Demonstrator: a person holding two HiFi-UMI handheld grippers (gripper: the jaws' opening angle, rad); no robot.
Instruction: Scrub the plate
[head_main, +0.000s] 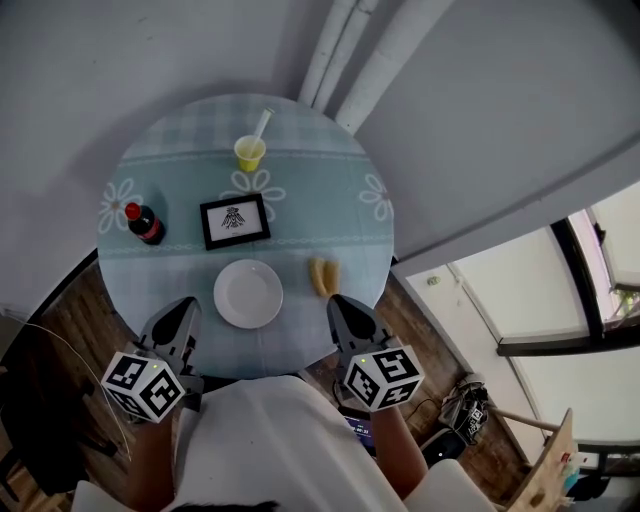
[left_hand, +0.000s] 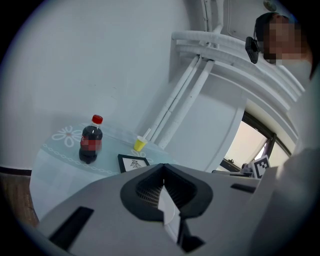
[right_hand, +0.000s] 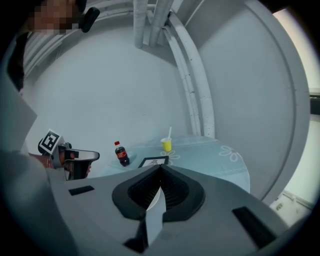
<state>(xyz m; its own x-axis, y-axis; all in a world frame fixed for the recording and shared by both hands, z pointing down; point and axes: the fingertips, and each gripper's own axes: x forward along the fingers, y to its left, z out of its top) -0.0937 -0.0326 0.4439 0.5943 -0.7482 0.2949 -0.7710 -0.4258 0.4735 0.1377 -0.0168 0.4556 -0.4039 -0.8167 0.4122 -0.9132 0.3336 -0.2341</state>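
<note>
The round white plate (head_main: 248, 293) is set at six o'clock, the yellow sponge (head_main: 323, 276) at its three, likely for reach. The left gripper (head_main: 183, 308) and right gripper (head_main: 343, 305) are held closed, empty.
</note>
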